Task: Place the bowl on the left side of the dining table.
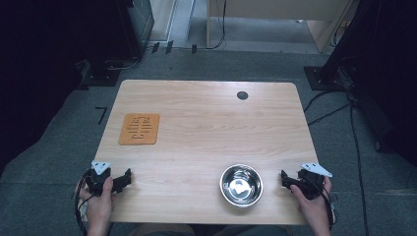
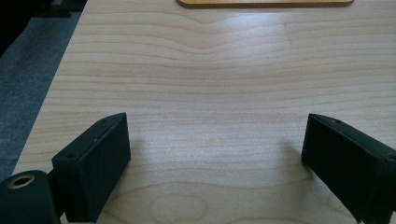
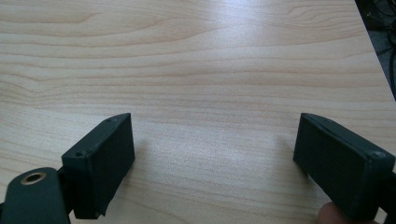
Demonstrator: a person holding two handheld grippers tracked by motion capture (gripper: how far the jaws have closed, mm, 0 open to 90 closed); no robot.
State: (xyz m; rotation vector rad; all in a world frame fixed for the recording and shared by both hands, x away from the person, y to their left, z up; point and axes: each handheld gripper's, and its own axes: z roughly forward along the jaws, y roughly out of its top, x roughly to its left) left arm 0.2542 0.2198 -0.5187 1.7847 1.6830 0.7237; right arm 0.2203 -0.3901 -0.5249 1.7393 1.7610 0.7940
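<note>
A shiny steel bowl (image 1: 241, 184) stands empty near the table's front edge, right of centre. An orange cut-out mat (image 1: 139, 129) lies flat on the left side of the table, and its near edge (image 2: 264, 2) shows at the top of the left gripper view. My left gripper (image 1: 127, 178) rests at the front left corner, held by a hand; its jaws stand wide open (image 2: 217, 123) over bare wood. My right gripper (image 1: 284, 178) sits just right of the bowl and is open too (image 3: 212, 119), with nothing between its jaws.
The light wooden table (image 1: 206, 123) has a round black cable hole (image 1: 242, 95) at the back right. Grey floor surrounds it, with cables (image 1: 354, 128) on the right and dark equipment at the back left.
</note>
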